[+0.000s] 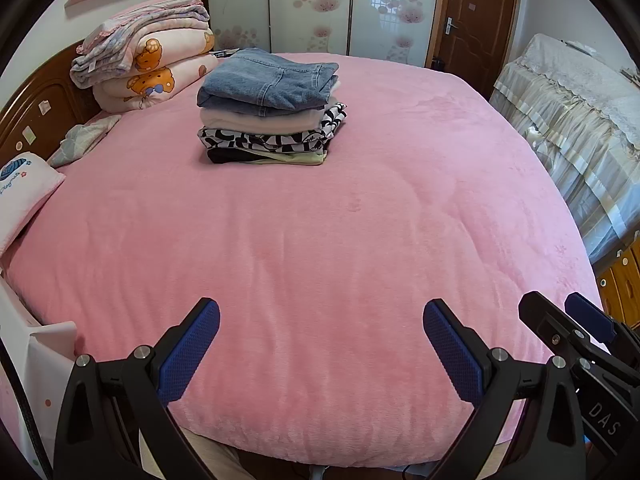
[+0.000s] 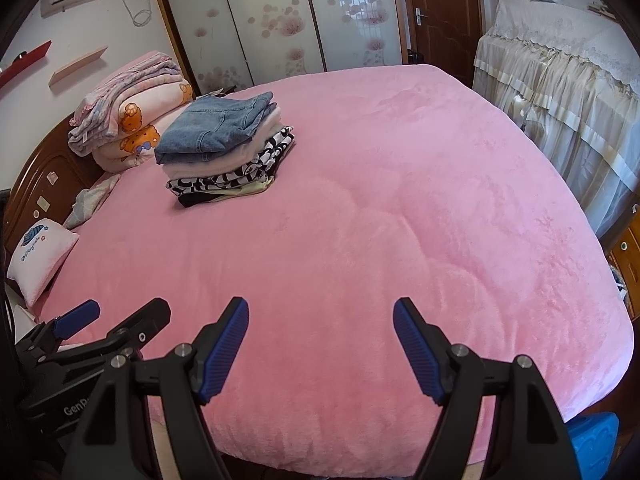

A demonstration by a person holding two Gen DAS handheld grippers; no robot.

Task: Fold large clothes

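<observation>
Jaws, both pairs: spread wide and empty, nothing between the blue pads. We hold the left gripper [image 1: 322,344] and the right gripper [image 2: 321,344] side by side over the near edge of the bed [image 1: 320,280], both tilted down toward its pink plush cover. In each wrist view the other gripper shows at the margin, close alongside.

Item, near: bare pink cover from the near edge to mid-bed. No unfolded garment lies under or before the jaws in either view.

Item, middle to far: one stack of folded clothes [image 1: 270,108], standing toward the far left part of the bed, well apart from both grippers. Top layer, folded denim [image 2: 212,128]; beneath it a pale layer, then a black-and-white print, then dark and pale-yellow layers at the base. Edges roughly aligned, stack upright.

Item, far left corner: rolled quilts [image 1: 148,56] against the headboard, beside the stack but not touching it so far as we can tell. A small white pillow [image 2: 40,260] lies at the left edge.

Judgement on the step in hand: the stack looks finished and we appear to be between garments. To do it well, we should fetch the next large piece, spread it flat across the open near half, and keep clear of the stack so it is not toppled.
</observation>
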